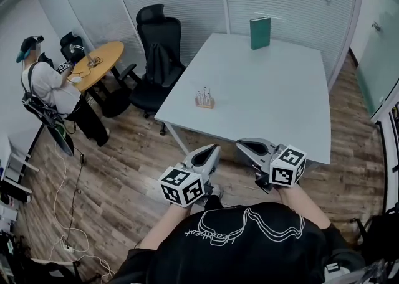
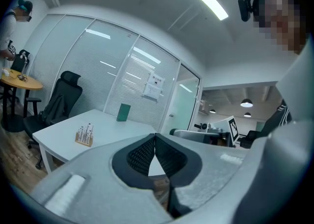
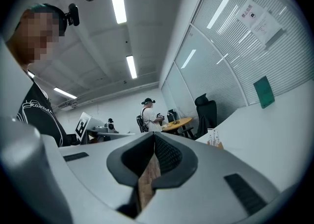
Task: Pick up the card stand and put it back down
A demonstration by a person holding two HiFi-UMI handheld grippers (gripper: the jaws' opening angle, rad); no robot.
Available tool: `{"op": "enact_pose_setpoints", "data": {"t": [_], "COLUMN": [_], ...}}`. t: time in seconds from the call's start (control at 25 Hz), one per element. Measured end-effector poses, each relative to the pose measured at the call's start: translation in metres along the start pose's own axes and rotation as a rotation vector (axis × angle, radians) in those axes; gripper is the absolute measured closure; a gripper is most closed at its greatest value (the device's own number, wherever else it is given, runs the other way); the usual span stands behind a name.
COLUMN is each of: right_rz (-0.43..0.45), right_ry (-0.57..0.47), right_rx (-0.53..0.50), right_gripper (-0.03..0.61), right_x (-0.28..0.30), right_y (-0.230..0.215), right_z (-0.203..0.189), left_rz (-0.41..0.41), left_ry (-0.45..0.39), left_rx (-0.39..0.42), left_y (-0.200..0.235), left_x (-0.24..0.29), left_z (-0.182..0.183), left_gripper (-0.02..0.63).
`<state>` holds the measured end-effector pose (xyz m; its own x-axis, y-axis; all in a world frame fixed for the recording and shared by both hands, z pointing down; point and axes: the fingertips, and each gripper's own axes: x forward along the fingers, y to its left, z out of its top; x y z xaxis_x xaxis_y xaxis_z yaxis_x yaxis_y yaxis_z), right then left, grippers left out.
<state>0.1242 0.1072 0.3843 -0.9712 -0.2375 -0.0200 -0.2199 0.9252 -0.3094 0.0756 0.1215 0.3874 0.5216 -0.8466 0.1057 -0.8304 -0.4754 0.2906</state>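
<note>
A small wooden card stand (image 1: 204, 98) with thin upright clips stands near the left edge of the white table (image 1: 274, 102). It also shows in the left gripper view, the card stand (image 2: 84, 136), and small in the right gripper view, the card stand (image 3: 214, 139). My left gripper (image 1: 215, 150) is held in front of the table's near edge, over the floor, jaws shut with nothing between them. My right gripper (image 1: 240, 145) is beside it, also shut and empty. Both are well short of the stand. The left gripper (image 2: 155, 137) and right gripper (image 3: 154, 137) show closed tips.
A green book (image 1: 260, 32) stands upright at the table's far edge. A black office chair (image 1: 154, 58) is at the table's left. A person (image 1: 53, 96) sits at a round wooden table (image 1: 96, 63) at the far left. Cables (image 1: 68, 214) lie on the wood floor.
</note>
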Motion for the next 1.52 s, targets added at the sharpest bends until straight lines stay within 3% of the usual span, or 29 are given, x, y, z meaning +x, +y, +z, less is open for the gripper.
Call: {"op": "enact_pose_setpoints", "data": {"t": [0.84,1.12,1.52], "right_rz": [-0.14,-0.183,-0.251], "right_ry": [0.038,0.056,0.113], "right_rx": [0.056,0.121,0.171], "right_gripper": [0.56,0.54,0.496], "right_x": [0.155,0.194,0.225], "right_y": [-0.168,-0.215,-0.27], "right_z": [0.025,0.013,-0.019], "left_rz": [-0.045,-0.034,-0.066], "left_ry": [0.073,0.107,0.212], "left_rx": [-0.055,-0.073,-0.049], "left_y": [0.214,0.282,0.338], "left_x": [0.106,0.125,0.156], "left_z": [0.059,0.054,0.024], "left_gripper": [0.6,0.598,0.597]}}
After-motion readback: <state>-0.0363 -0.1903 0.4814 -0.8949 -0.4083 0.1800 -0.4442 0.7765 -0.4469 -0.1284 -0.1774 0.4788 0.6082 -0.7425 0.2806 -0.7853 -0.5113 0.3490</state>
